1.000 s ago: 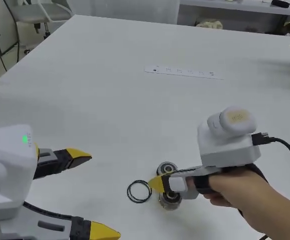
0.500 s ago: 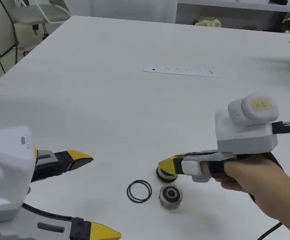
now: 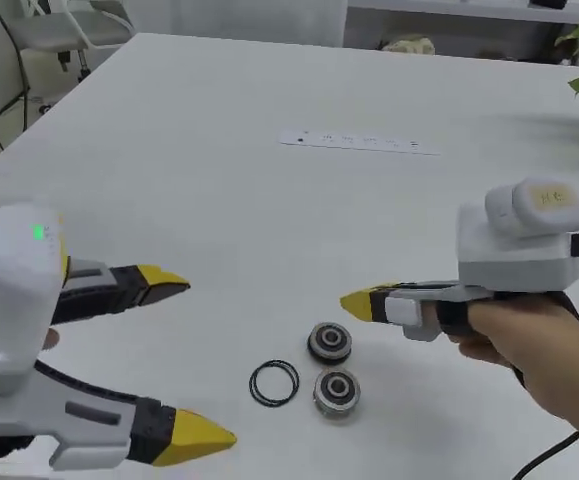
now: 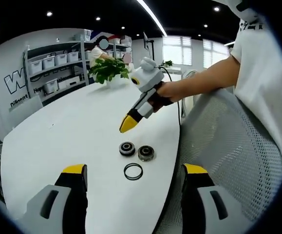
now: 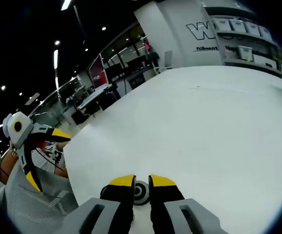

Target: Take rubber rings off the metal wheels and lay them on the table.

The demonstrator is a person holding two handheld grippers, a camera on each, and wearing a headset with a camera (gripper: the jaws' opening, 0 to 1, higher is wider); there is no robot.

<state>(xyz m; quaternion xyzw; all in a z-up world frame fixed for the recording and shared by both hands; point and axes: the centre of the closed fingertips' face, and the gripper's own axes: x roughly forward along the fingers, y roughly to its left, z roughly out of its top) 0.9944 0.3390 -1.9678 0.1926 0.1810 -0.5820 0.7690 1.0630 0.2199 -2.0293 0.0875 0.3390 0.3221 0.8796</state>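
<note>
Room: bright workshop with shelves (image 4: pixel 53 63) of bins and a plant (image 4: pixel 106 69).
Table (image 3: pixel 269 200): broad, white, mostly bare; a power strip (image 3: pixel 357 142) lies far off.
Table edge: the left gripper view shows it curving just past the ring.
Left gripper (image 3: pixel 206 362): jaws spread wide, empty.
Right gripper (image 3: pixel 354 303): jaws nearly together, empty, above the table near the wheels.
Metal wheels (image 3: pixel 329 342): two, side by side.
Rubber ring (image 3: pixel 274 382): flat on the table, just beside them.
</note>
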